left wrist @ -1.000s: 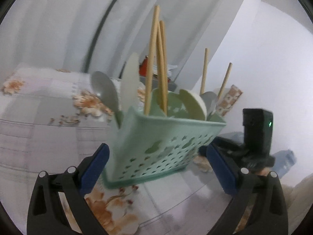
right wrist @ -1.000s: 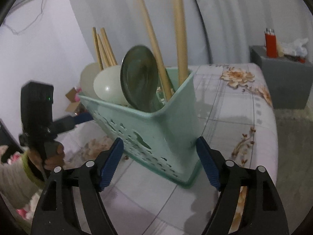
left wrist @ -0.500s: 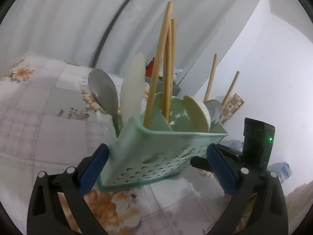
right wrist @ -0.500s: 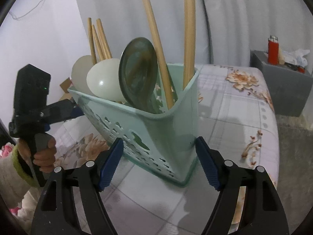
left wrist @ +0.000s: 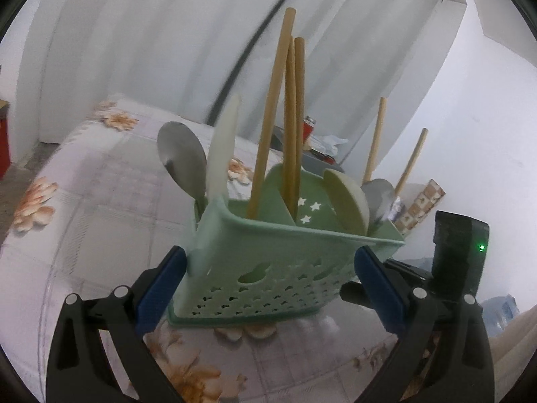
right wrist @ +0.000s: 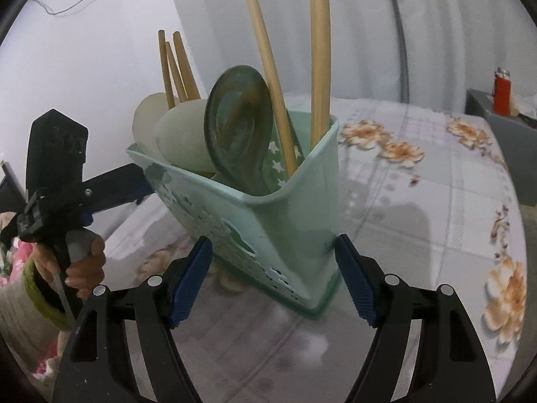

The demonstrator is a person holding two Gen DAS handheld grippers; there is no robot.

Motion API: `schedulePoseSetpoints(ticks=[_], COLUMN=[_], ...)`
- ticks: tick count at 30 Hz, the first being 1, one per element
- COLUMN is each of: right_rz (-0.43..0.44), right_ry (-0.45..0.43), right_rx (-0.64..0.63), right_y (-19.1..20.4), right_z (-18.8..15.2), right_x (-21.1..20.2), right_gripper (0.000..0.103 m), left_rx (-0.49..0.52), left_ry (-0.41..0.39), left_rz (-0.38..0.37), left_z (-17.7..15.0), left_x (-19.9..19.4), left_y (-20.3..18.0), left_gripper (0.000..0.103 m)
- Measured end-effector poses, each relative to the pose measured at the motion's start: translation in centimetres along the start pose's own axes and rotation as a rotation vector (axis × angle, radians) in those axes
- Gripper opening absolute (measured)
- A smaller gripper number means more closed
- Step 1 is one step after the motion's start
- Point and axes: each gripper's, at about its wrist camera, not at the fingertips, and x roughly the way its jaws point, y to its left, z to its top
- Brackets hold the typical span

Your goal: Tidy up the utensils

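A mint green perforated utensil caddy (left wrist: 285,262) stands on the floral tablecloth (left wrist: 100,201). It holds wooden chopsticks (left wrist: 288,117), a metal spoon (left wrist: 183,158) and pale plastic spoons (left wrist: 223,154). My left gripper (left wrist: 268,278) is shut on one end of the caddy, with a blue pad on each side. My right gripper (right wrist: 272,258) clamps the other end of the caddy (right wrist: 288,221), its pads against the walls. In the right wrist view, a metal spoon (right wrist: 240,127) and chopsticks (right wrist: 265,67) rise from the caddy. The left gripper's finger (right wrist: 117,181) meets the far end.
A person's hand (right wrist: 80,262) with a green cuff holds the left gripper's handle. A red lighter (right wrist: 501,90) stands on a grey stand (right wrist: 503,141) beyond the table's far right corner. A patterned box (left wrist: 423,205) sits behind the caddy. White curtains hang behind.
Both grippers have travelled across the table with the caddy still clamped between them. The caddy has turned a little, and the background has shifted behind it.
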Motion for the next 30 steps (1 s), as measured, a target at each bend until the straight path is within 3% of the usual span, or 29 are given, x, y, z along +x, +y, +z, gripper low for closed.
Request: schedulePoseSetpoints(ticks=[8, 12, 16, 23, 26, 30], right_rz=[-0.011, -0.038, -0.108, -0.243, -0.291, -0.357], right_ry=[0.022, 0.046, 0.049, 0.069, 0.065, 0.043], right_rx=[-0.015, -0.033, -0.055, 0.006, 0.041, 0.068], right_y=[1.6, 2.7, 4.1, 6.5, 7.2, 7.8], right_z=[-0.4, -0.5, -1.6, -5.3, -6.3, -6.4], right_x=[0.1, 0.0, -1.2, -2.1, -2.1, -2.6], right_gripper=[0.072, 0.072, 0.072, 0.092, 0.095, 0.095], left_rx=[-0.033, -0.072, -0.111, 0.012, 0.045, 0.037], left_ry=[-0.04, -0.01, -0.033, -0.015, 0.014, 0.037], left_rz=[0.021, 0.06, 0.186, 0.547, 0.643, 0.704], left_z=[-1.1, -1.5, -2.9, -7.1, -8.6, -10.0], left_x=[-1.4, -1.8, -3.7, -6.6, -6.8, -7.0], left_y=[0.5, 0.5, -0.2, -4.8, -6.3, -7.1], left_gripper=[0.097, 0.097, 0.097, 0.097, 0.097, 0.097])
